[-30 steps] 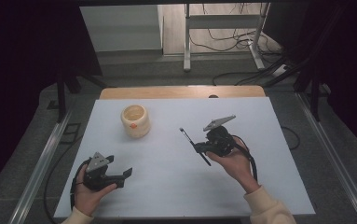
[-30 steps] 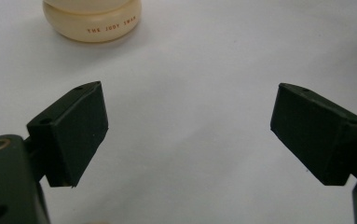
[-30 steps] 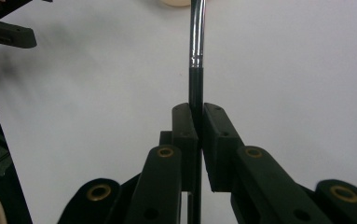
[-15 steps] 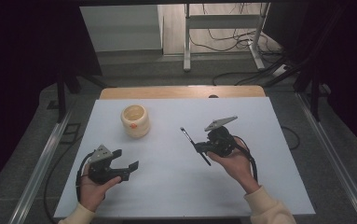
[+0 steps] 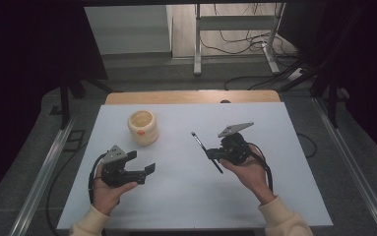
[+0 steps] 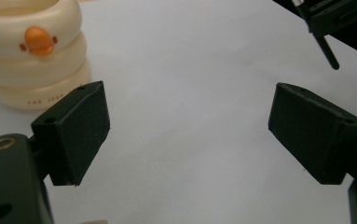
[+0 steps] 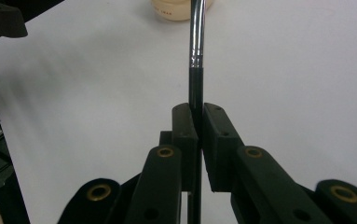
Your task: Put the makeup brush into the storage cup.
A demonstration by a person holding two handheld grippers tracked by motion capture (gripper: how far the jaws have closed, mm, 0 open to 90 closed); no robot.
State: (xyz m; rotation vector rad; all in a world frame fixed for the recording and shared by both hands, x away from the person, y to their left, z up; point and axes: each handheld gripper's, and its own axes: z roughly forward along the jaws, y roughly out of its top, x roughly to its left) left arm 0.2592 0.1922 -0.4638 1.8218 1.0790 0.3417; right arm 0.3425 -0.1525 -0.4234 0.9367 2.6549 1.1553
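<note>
A cream ringed cup (image 5: 142,127) with an orange mark stands on the white table (image 5: 186,196), left of centre; in the left gripper view the cup (image 6: 31,56) is at the upper left. My left gripper (image 5: 141,161) (image 6: 188,126) is open just in front of the cup, jaws wide apart with nothing between them. My right gripper (image 5: 210,155) (image 7: 195,109) is shut on a thin black brush (image 5: 200,141) with a silver ferrule (image 7: 195,46). The brush points toward the cup (image 7: 176,9), and its tip is cut off by the top of the right gripper view.
A wooden strip (image 5: 191,96) runs along the table's far edge. Beyond it are grey floor, cables and metal stand legs (image 5: 197,44). Metal rails (image 5: 43,172) flank the table on both sides. A cable trails from each gripper.
My left gripper has moved forward and to the right, closer to the cup, still open. The right gripper and the brush have held still.
</note>
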